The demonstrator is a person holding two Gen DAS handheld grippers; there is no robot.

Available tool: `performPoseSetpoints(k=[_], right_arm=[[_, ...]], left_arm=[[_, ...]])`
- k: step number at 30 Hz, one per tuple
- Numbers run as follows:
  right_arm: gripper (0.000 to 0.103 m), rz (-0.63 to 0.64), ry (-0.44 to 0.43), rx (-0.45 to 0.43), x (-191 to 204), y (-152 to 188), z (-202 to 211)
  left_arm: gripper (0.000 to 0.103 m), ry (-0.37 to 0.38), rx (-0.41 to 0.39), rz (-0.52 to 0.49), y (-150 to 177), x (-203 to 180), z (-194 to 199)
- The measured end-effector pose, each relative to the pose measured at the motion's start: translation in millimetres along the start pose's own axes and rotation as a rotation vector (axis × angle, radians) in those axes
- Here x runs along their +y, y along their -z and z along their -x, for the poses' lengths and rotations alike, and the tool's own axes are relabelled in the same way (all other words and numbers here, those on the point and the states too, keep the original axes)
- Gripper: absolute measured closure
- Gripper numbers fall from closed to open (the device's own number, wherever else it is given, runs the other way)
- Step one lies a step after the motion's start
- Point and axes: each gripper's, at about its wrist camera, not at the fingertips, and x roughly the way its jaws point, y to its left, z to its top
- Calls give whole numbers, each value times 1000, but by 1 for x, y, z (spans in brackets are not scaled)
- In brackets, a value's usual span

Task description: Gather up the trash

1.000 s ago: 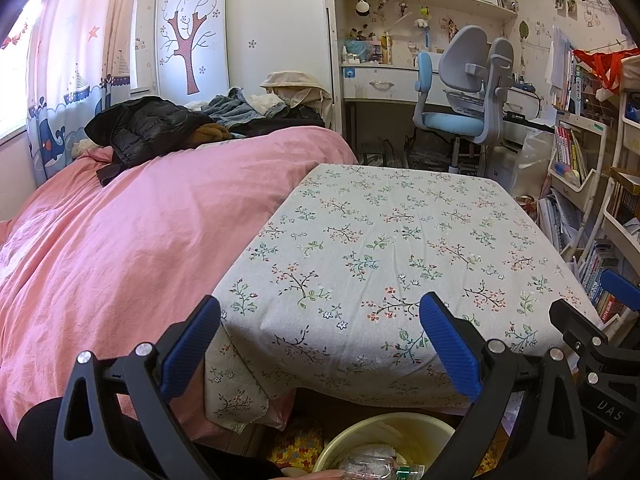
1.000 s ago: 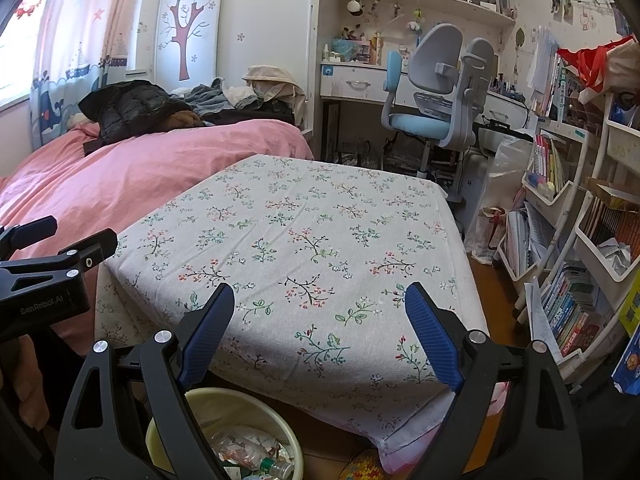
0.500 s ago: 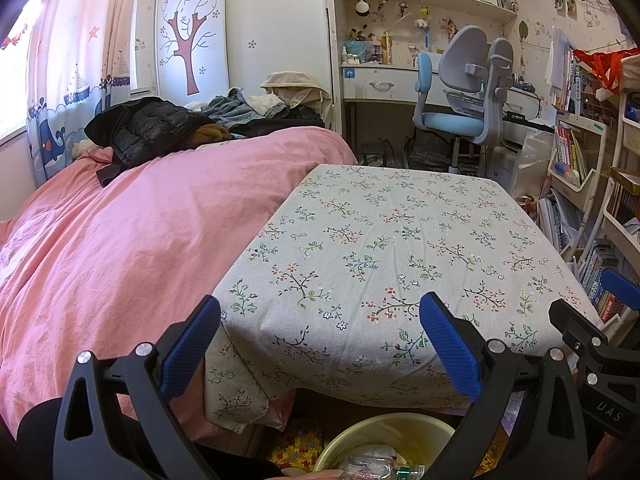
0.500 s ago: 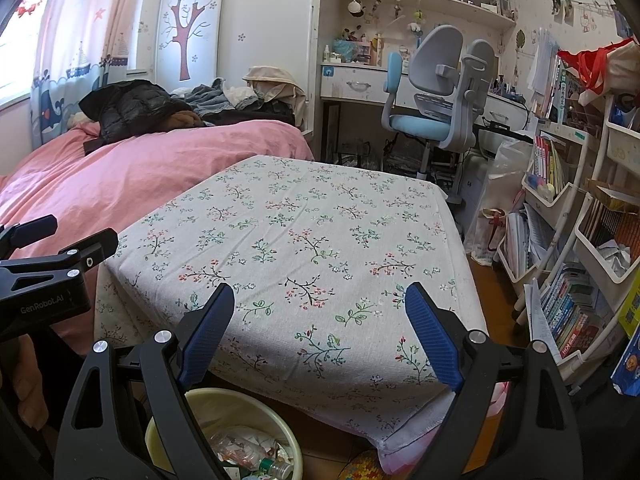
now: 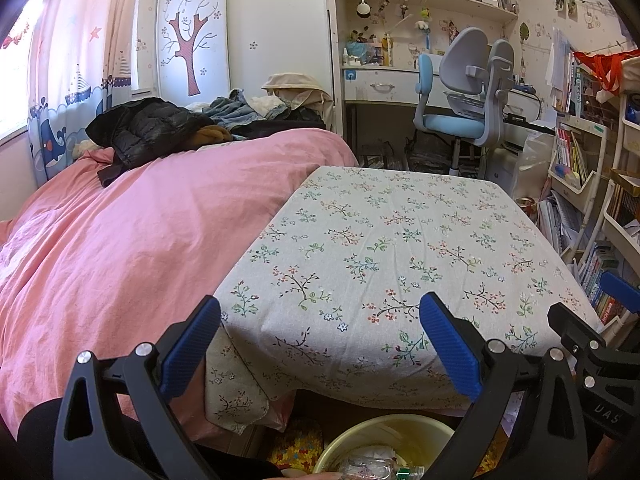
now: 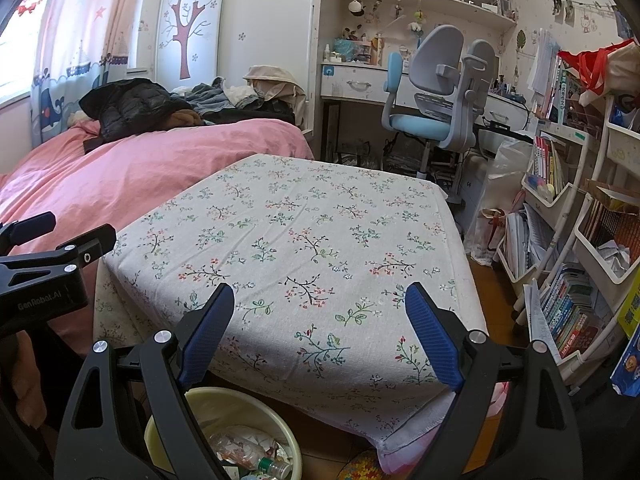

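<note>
**Mia:** Looking from the left side first, what do you see?

**Ben:** A big pink blanket (image 5: 120,240) covers the bed on the left. Far back on it lies a black puffy jacket (image 5: 148,128), with a heap of clothes (image 5: 248,108) just to its right.

**Mia:** And in the middle?

**Ben:** A table with a flowery cloth (image 5: 380,240). Its left edge touches the pink blanket. Nothing sits on top of it. The near edge of the cloth hangs down in front, close to the bin.

**Mia:** Where is the trash?

**Ben:** Down low and near, in a pale yellow bin (image 6: 160,432) on the floor, just in front of the table. A squashed clear bottle with a green cap (image 6: 272,466) lies in it, with some paper bits. In the left view only the bin's rim shows, and the left gripper's arms hide part of it.

**Mia:** What are the grippers doing?

**Ben:** The left gripper (image 5: 320,344) has its blue fingers (image 5: 192,344) spread wide, and nothing is between them. The right gripper (image 6: 320,332) is wide open too, with nothing in it. Both hang over the near edge of the table, above the bin.

**Mia:** What is far away and on the right?

**Ben:** A grey and blue chair (image 6: 440,92) stands by a white desk (image 6: 360,84) far back. On the right there are white racks full of books (image 6: 568,308), quite close to the table's right side.
</note>
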Motion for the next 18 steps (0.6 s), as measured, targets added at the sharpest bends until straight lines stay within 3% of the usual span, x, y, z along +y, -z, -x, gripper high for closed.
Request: performPoseSetpoints(k=[18], right_arm=[[19,2,1,0,1,1,0]], left_arm=[[8,0,-2,1,-2,0,1]])
